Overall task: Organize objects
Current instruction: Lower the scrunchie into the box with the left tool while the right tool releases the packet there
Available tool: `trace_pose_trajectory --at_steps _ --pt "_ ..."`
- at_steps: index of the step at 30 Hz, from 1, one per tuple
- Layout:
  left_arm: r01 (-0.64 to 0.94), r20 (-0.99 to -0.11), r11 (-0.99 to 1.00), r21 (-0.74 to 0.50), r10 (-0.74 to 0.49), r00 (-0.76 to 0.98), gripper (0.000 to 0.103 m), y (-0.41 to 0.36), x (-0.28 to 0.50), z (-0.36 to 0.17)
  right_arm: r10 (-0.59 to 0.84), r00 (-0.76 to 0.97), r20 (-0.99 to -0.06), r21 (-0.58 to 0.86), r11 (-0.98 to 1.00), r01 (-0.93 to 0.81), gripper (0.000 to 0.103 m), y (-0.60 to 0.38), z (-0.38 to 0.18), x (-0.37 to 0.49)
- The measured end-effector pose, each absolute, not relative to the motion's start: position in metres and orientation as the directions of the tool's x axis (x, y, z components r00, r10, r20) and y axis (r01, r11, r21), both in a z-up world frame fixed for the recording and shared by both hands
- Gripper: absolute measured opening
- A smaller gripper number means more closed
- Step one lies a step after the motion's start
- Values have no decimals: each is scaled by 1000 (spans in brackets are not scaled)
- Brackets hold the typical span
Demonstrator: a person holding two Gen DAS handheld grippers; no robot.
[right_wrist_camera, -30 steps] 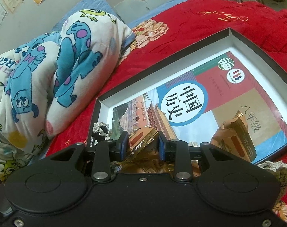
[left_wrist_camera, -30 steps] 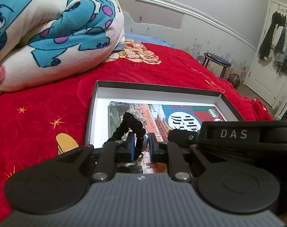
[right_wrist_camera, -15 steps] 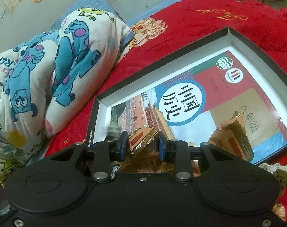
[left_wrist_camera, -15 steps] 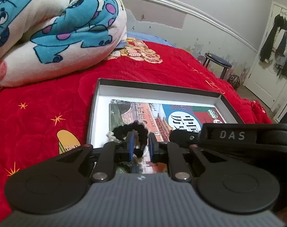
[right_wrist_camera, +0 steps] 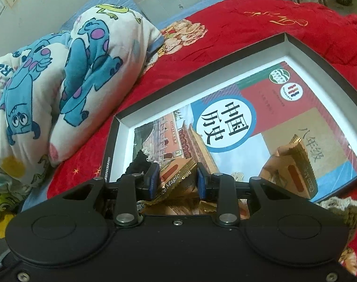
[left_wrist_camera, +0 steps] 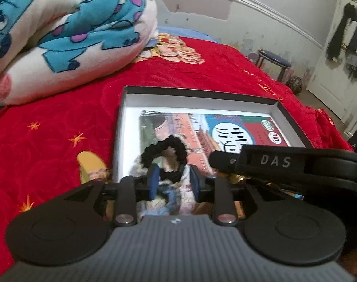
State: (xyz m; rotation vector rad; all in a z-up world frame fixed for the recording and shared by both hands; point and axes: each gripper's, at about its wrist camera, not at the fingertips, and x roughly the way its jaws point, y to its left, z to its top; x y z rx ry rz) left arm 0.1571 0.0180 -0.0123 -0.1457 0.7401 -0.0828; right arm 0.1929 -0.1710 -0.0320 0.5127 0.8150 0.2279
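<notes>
A shallow black-rimmed box (left_wrist_camera: 202,93) (right_wrist_camera: 192,77) lies on the red bedspread with a colourful textbook (left_wrist_camera: 237,129) (right_wrist_camera: 249,127) flat inside. My left gripper (left_wrist_camera: 173,181) is over the box's near left corner; its jaws stand apart, and a black scrunchie (left_wrist_camera: 165,149) lies on the book just past the blue pads. My right gripper (right_wrist_camera: 177,181) is shut on a gold snack packet (right_wrist_camera: 176,181) over the box's near edge. A second gold packet (right_wrist_camera: 293,164) lies on the book at the right. The right gripper's body (left_wrist_camera: 296,164) shows in the left wrist view.
A folded blue-monster blanket (left_wrist_camera: 60,30) (right_wrist_camera: 60,89) is piled on the bed left of the box. A stool (left_wrist_camera: 274,63) and a door with hanging clothes (left_wrist_camera: 343,47) stand beyond the bed. A crocheted item (right_wrist_camera: 338,209) lies by the box's near right corner.
The left gripper lowered the black scrunchie onto the book and its jaws have spread, letting it go. The right gripper has stayed put, still gripping the gold packet.
</notes>
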Motion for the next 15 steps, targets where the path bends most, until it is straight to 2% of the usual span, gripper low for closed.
trace_pose_trajectory --at_steps 7,15 --pt "-41 -666 992 -116 -47 744 56 26 145 -6 404 669 -624 538 843 -8 35 -174 -33 193" --pt "19 -563 981 -193 -127 817 64 22 126 17 436 702 -564 599 801 -17 47 -185 -16 175"
